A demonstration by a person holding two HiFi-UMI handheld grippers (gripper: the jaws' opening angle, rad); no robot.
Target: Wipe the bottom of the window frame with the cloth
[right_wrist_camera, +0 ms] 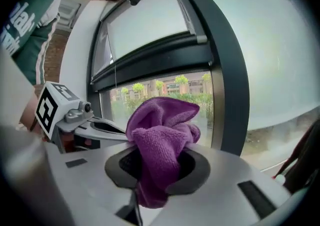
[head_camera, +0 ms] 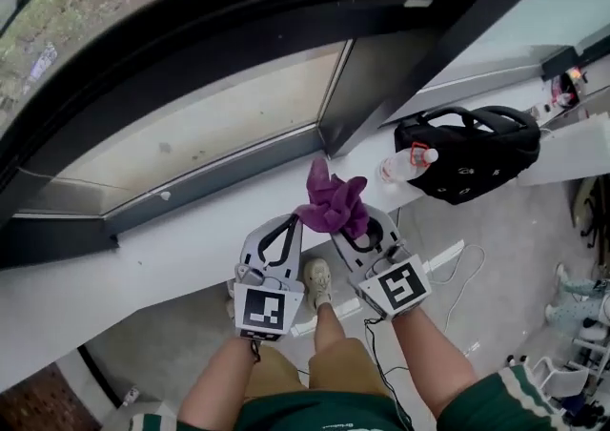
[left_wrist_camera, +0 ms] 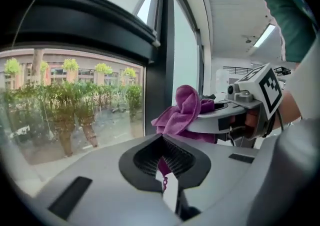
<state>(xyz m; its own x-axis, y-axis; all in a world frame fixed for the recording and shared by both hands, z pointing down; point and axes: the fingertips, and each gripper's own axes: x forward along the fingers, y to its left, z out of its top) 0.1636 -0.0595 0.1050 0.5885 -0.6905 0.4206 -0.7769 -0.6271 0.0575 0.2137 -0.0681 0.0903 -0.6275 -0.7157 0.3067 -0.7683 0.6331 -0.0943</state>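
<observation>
Your right gripper [right_wrist_camera: 159, 170] clamped on crumpled purple microfibre cloth [right_wrist_camera: 160, 135]; your left gripper [left_wrist_camera: 163, 167] nipping its edge. Both near dark window frame [head_camera: 219, 176] bottom.

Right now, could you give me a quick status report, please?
Right gripper shut on purple cloth. Left gripper pinching its corner. Cloth bunched, not yet on window frame. Black bag on sill, rightward.

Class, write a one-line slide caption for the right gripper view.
Right gripper clamps a bunched purple cloth before the dark window frame, left gripper beside it.
</observation>
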